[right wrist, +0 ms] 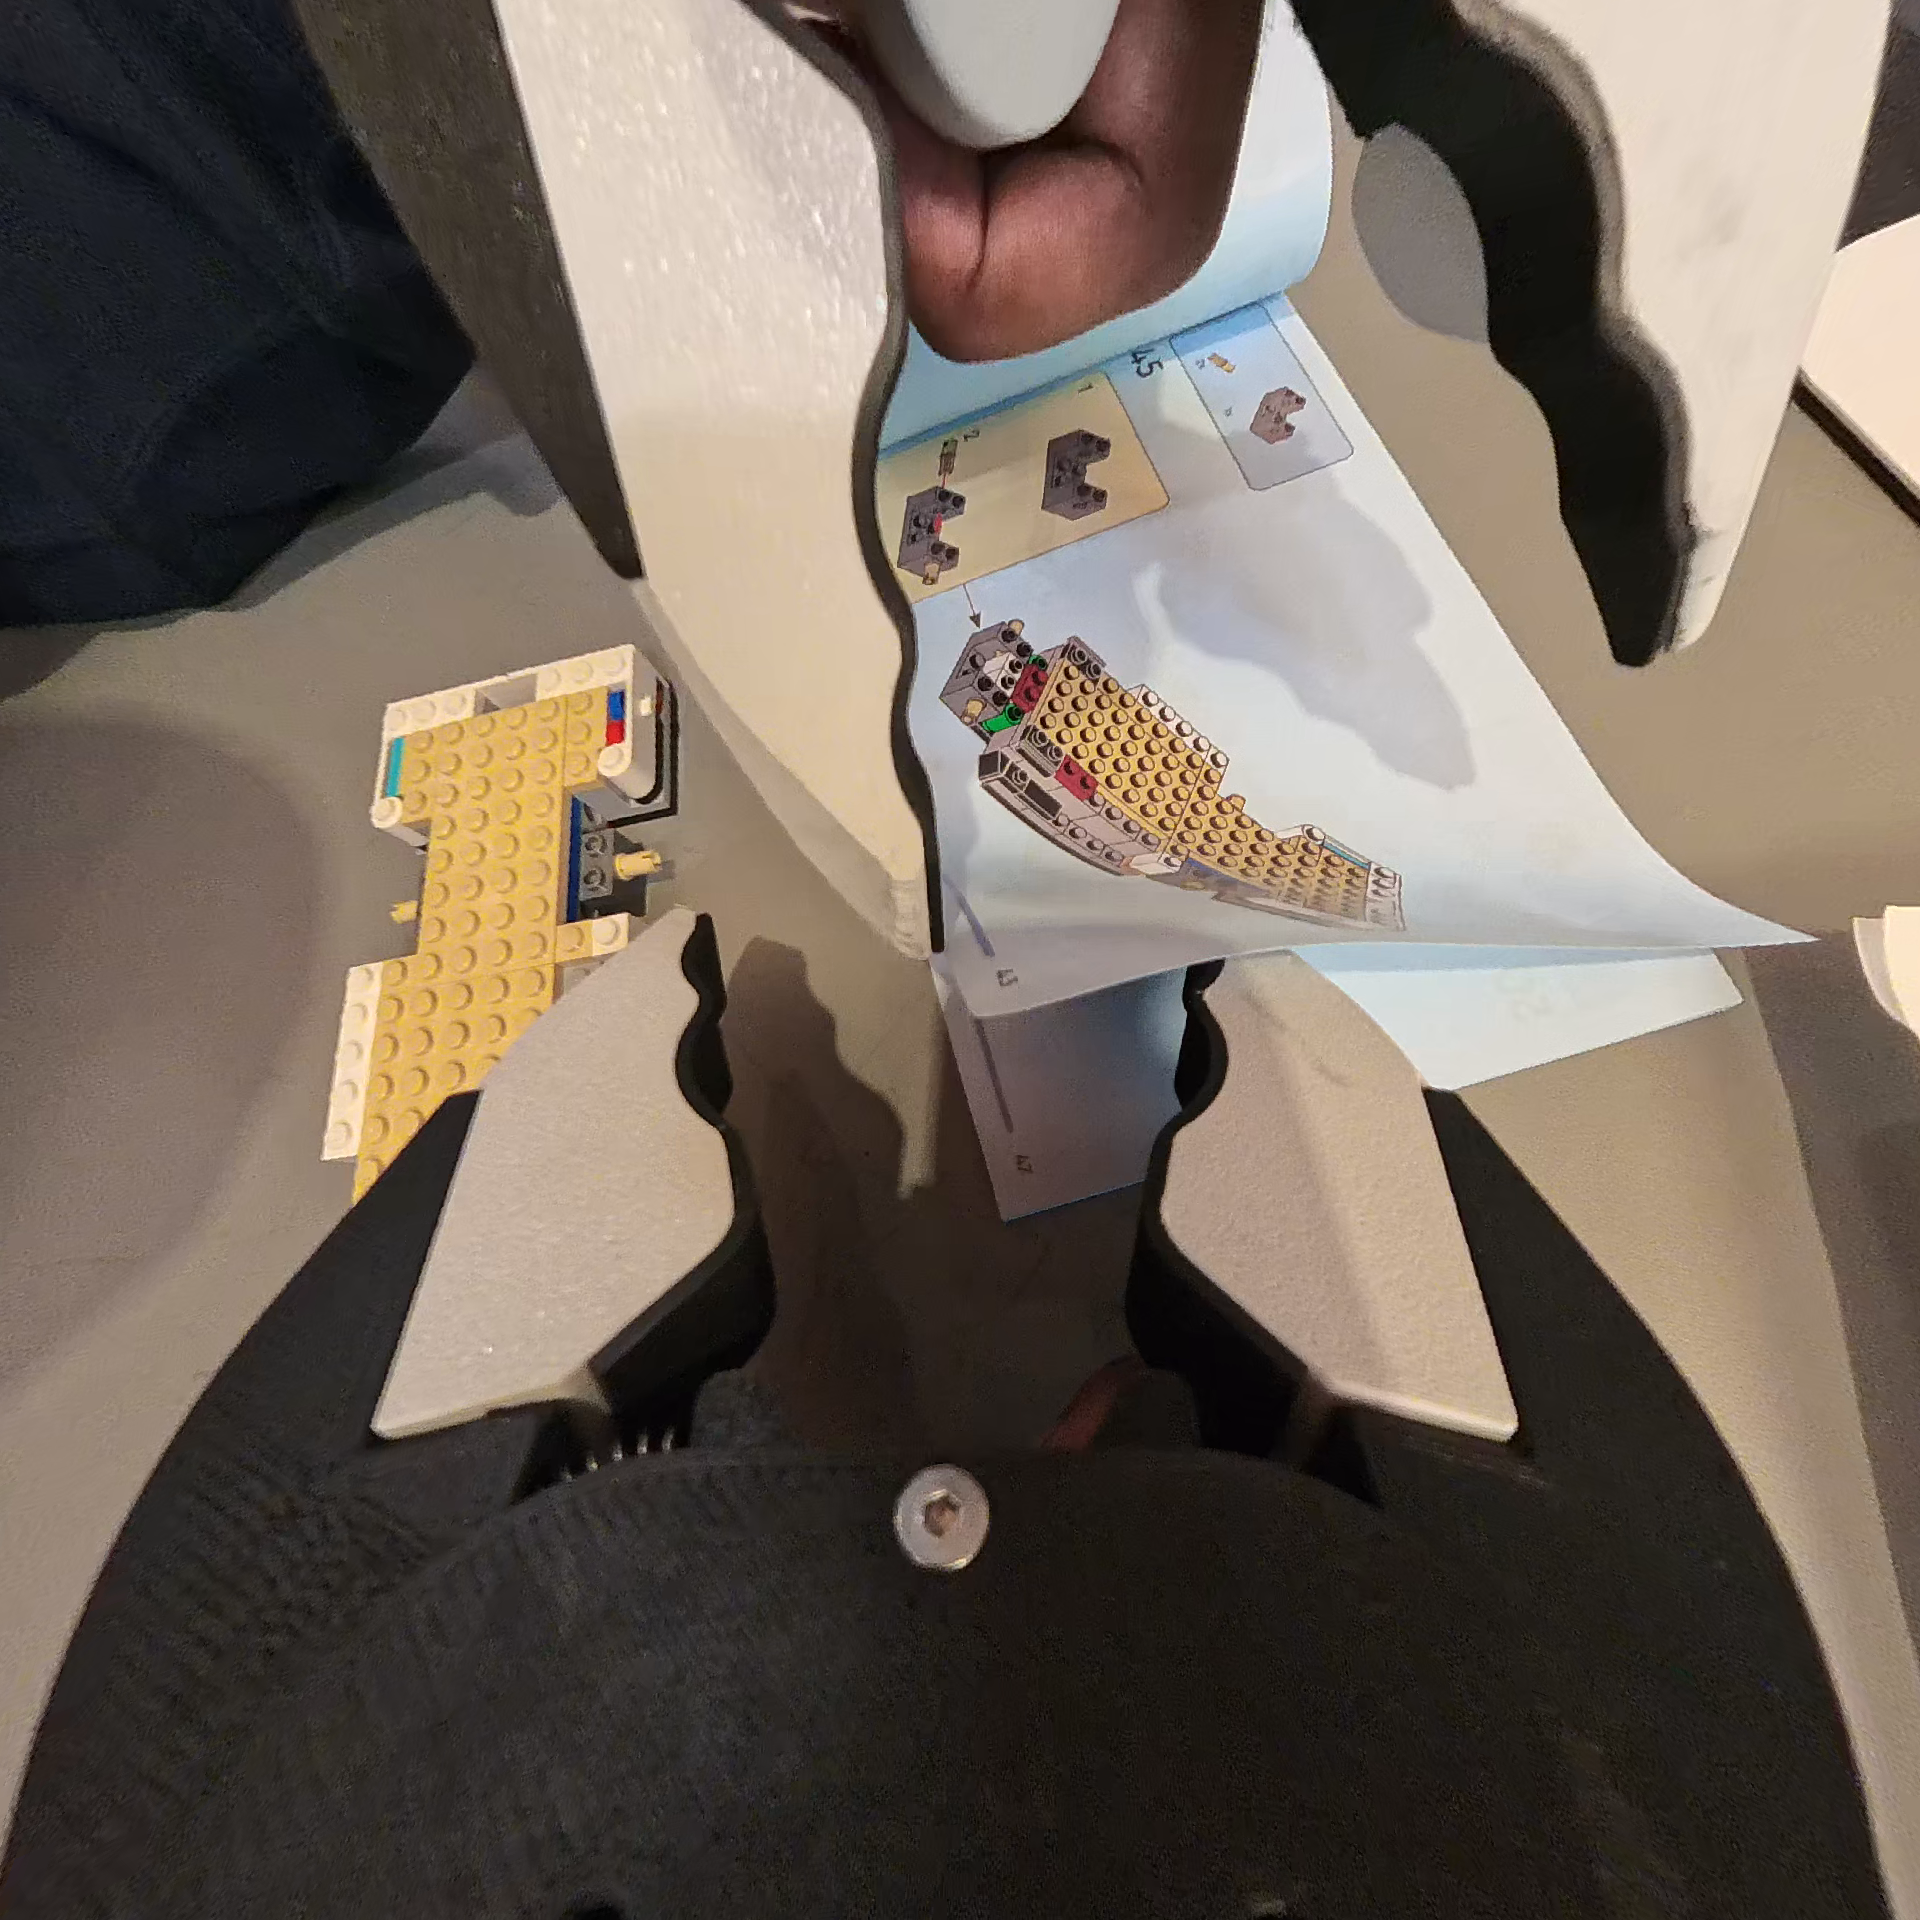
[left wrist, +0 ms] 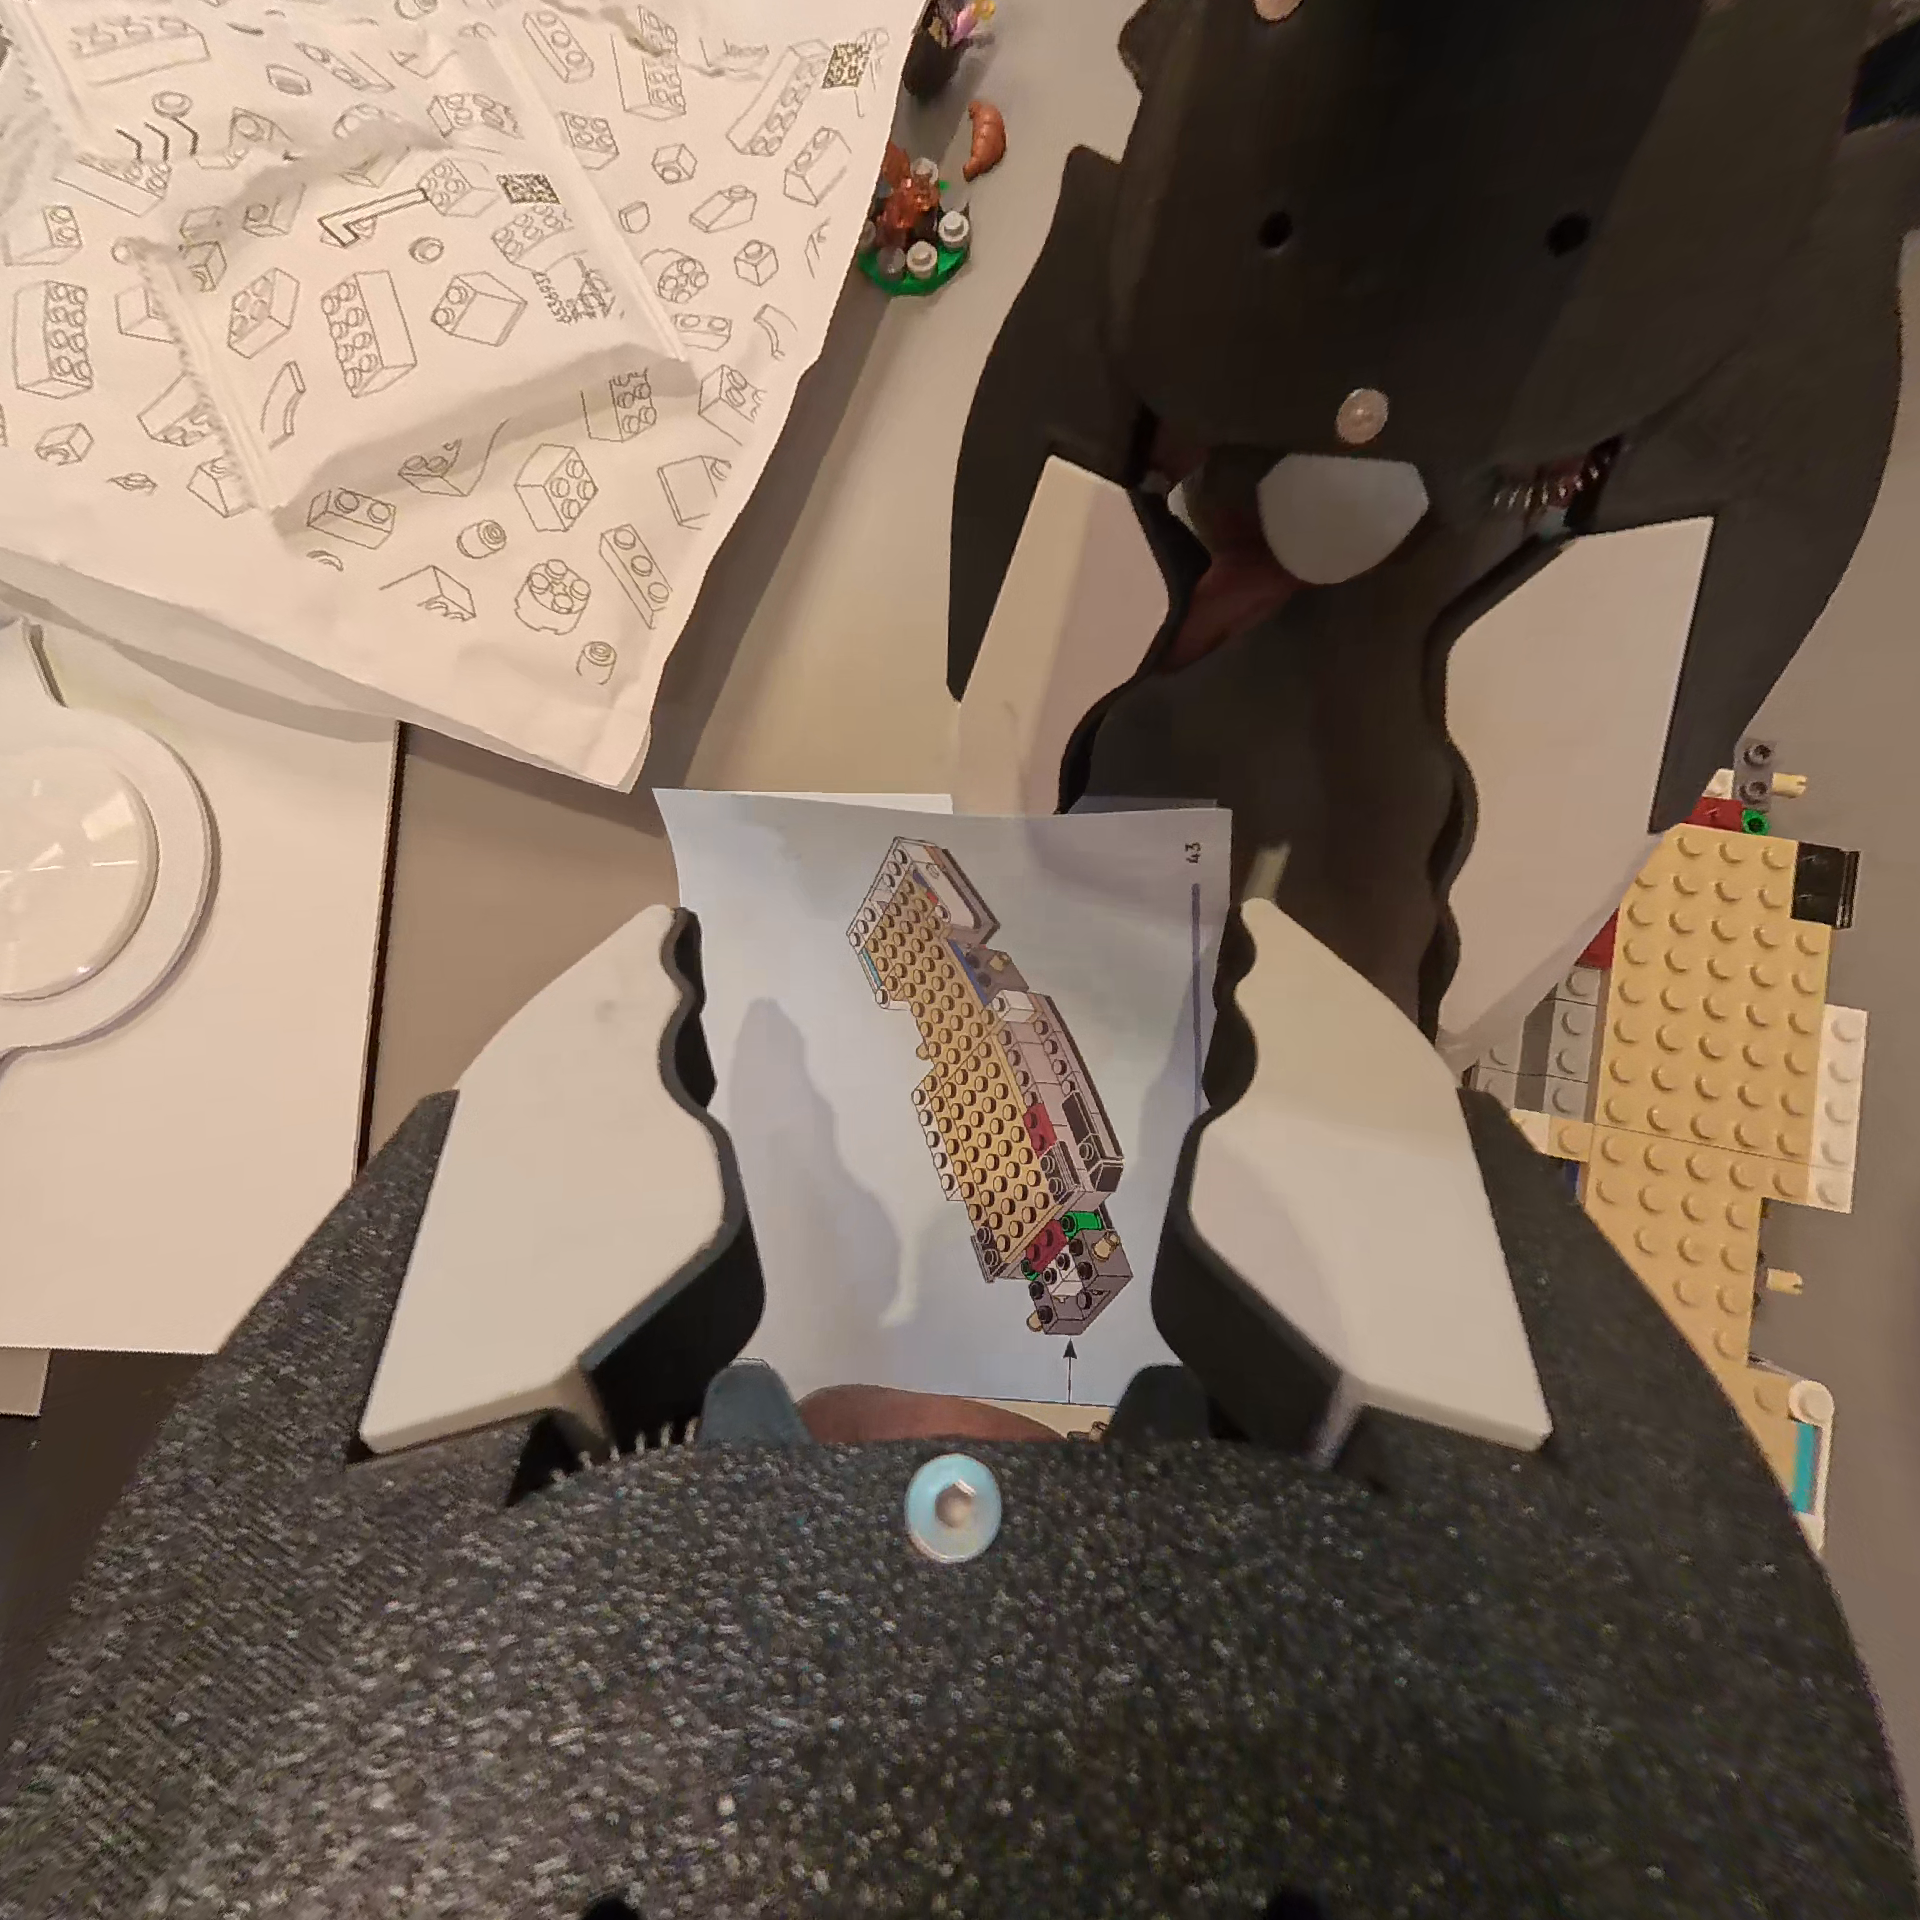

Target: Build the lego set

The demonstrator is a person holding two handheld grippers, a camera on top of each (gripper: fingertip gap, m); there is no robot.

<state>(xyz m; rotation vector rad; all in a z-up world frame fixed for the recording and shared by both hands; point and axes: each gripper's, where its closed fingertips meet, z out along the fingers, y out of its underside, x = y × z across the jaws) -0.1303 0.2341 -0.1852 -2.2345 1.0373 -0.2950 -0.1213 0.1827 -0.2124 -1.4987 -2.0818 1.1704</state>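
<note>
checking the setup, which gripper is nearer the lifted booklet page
Left. The left gripper has its fingers spread on either side of the lifted booklet page; whether they touch it I cannot tell. The right gripper sits open just short of the page's near edge.

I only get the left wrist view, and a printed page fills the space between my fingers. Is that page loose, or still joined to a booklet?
Observer: It is joined. The lifted page curls up from a fold, and more pages lie flat on the table beneath it.
Operator: Is the right gripper gripping any of it?
Observer: No. The right gripper is open, with only table and a flat page corner showing between its fingers.
</note>
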